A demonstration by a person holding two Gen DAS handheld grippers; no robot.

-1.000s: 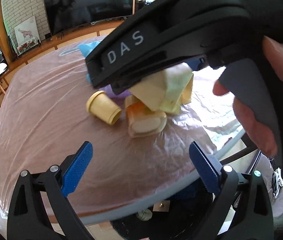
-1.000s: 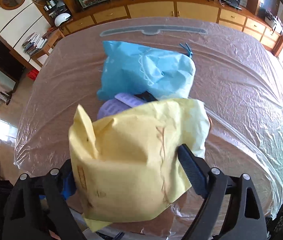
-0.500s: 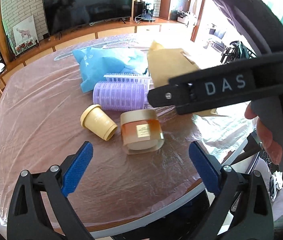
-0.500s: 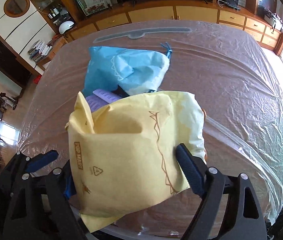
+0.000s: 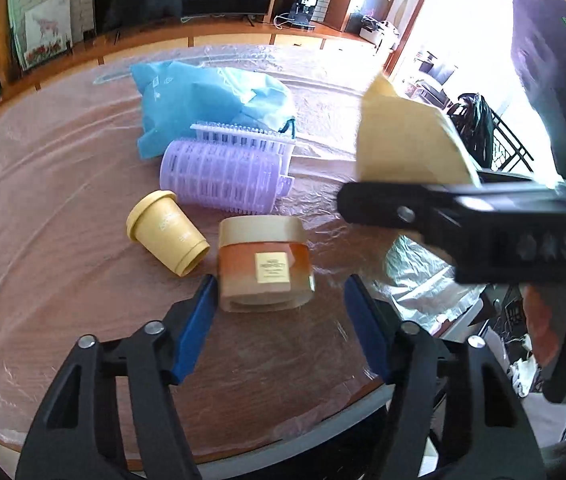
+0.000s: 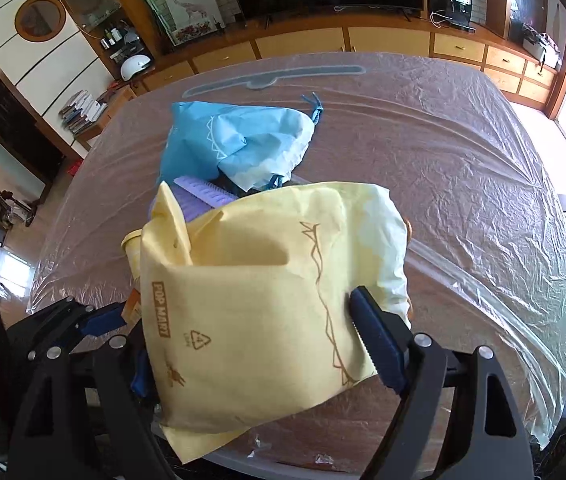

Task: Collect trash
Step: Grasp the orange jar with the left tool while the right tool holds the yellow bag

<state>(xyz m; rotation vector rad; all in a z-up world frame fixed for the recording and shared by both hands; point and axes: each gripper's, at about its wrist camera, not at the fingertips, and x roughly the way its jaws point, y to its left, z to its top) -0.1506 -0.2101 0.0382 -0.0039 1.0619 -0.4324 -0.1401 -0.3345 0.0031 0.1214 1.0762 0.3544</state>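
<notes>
Only the left wrist view shows the amber jar [image 5: 265, 266], yellow cup [image 5: 167, 236] and lilac hair roller [image 5: 223, 178] whole; the right view hides them behind the yellow Pop Mart bag [image 6: 267, 304]. The right gripper [image 6: 249, 338] pinches that bag. The left gripper [image 5: 281, 322], jaws just narrowed, flanks the jar's base without pressing it.

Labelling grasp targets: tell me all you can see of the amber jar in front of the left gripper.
The amber jar is squat and round, with translucent orange walls, a tan lid and a small square gold label facing the camera. It looks like frosted glass or plastic. It lies tipped on the plastic-covered table, lid end away from the camera. The left gripper has just been closing; its blue fingers flank the jar's near end without clearly touching it. The yellow cup lies close beside it.
</notes>
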